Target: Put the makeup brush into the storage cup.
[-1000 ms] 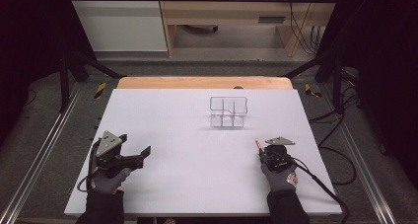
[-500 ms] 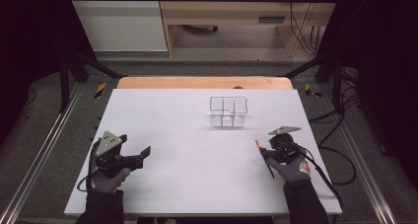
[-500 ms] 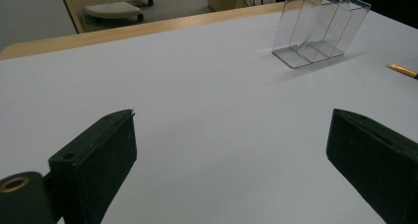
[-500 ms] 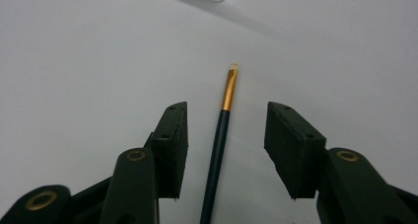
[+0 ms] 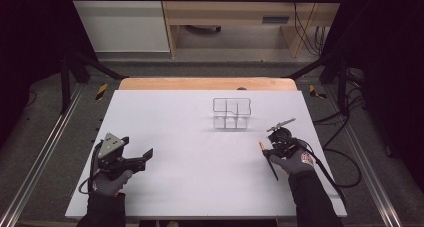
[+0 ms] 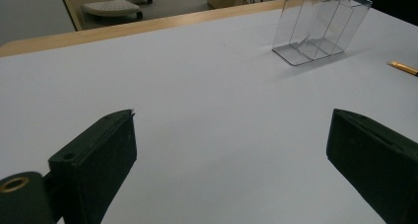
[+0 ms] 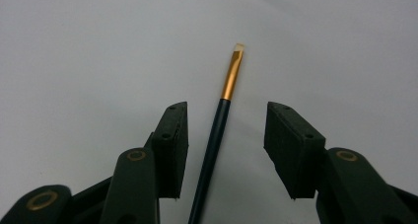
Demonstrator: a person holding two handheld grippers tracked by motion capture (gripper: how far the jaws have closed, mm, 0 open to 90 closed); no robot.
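- Now the paintbrush (image 7: 217, 135) lies flat on the white table (image 5: 190, 187), long axis running near to far, gold ferrule and bristles pointing away, toward the clear organizer (image 5: 231, 113)
- right gripper (image 7: 226, 130) has just been opening; jaws straddle the dark handle, not pressing it
- it sits higher than a second ago
- left gripper (image 6: 231, 150) gapes wide, empty

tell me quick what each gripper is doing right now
Left gripper: open, nothing between the jaws.
Right gripper: open, jaws either side of the brush, not gripping it.

Brush (image 7: 217, 130) handle's lower end possibly cut off
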